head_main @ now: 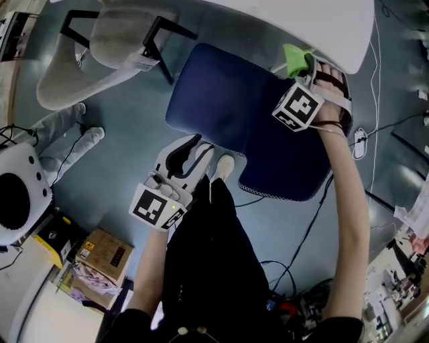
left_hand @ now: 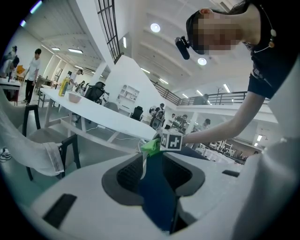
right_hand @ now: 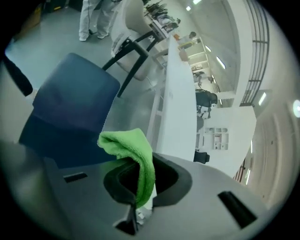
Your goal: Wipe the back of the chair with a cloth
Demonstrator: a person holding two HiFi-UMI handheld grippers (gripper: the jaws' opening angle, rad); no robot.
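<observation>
Pinching the green cloth (right_hand: 131, 154), the right claw (head_main: 310, 70) is beside the blue chair (head_main: 234, 114); the left claw (head_main: 190, 153) clamps its edge.

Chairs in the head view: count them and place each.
2. The blue chair sits centre, its edge in the left claw; the beige chair stands upper left by the white table. Others may be out of frame.

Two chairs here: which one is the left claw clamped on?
The navy blue chair, its edge pinched in the left claw. The beige chair with black legs stands apart from it, untouched.
</observation>
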